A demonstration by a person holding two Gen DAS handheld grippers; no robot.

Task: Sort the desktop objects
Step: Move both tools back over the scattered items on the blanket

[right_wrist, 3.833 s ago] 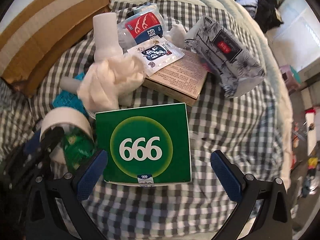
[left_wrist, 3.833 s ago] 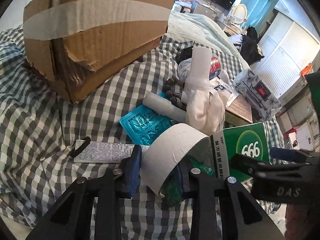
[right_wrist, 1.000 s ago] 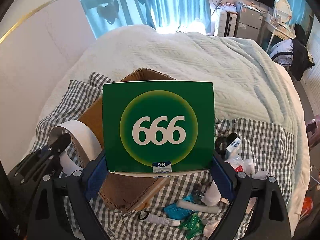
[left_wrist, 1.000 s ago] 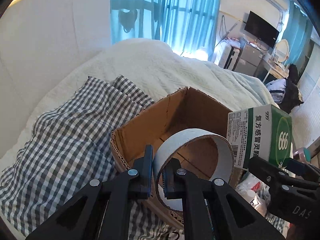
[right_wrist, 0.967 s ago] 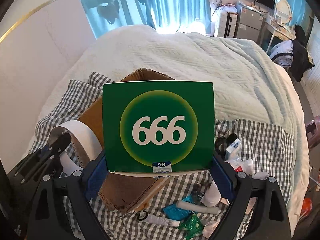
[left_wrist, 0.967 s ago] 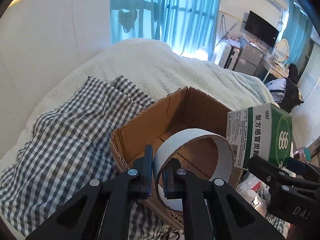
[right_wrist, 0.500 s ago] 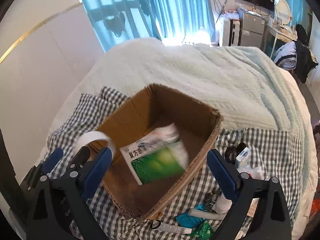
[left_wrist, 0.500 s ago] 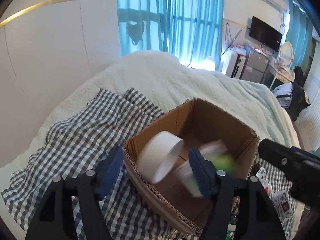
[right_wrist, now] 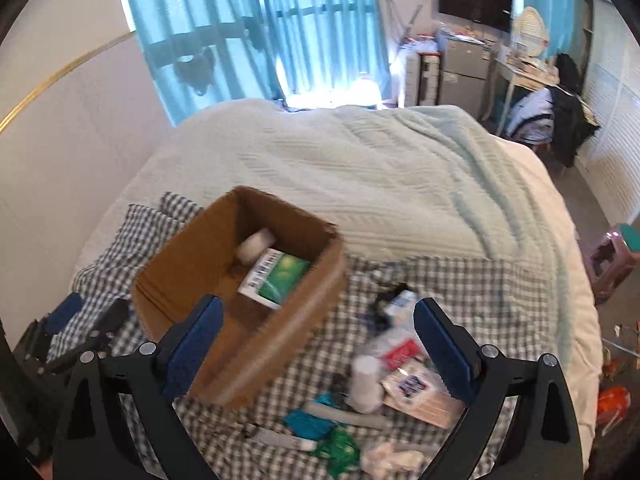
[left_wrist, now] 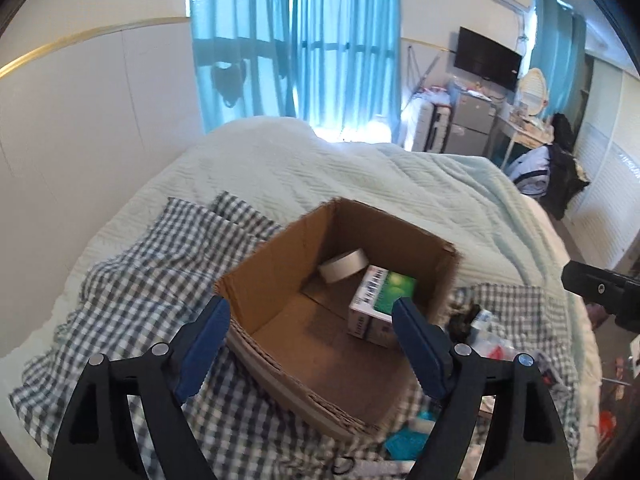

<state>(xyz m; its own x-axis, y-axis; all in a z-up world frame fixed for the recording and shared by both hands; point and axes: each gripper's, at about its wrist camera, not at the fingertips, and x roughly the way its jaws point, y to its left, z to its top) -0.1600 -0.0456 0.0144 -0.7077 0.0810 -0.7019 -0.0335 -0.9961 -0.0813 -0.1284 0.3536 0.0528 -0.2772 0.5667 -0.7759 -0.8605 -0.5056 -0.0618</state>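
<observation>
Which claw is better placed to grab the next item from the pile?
Probably the right claw: open and empty, with the loose pile on the checked cloth just ahead. The left claw, jaws opening, nothing between them, sits over the cardboard box.

- This is a bedroom in a home.
- A wide bed [right_wrist: 360, 168] with a pale quilted cover fills the middle.
- Behind the bed, blue curtains [right_wrist: 256, 28] hang over a bright window.
- To the right of the bed, a flat television [left_wrist: 488, 58] is fixed on the wall above a cluttered desk [right_wrist: 524, 70].
- Dark clothes [right_wrist: 570, 120] lie heaped beside the desk.
- A checked blanket [left_wrist: 132, 280] covers the bed's near end.
</observation>
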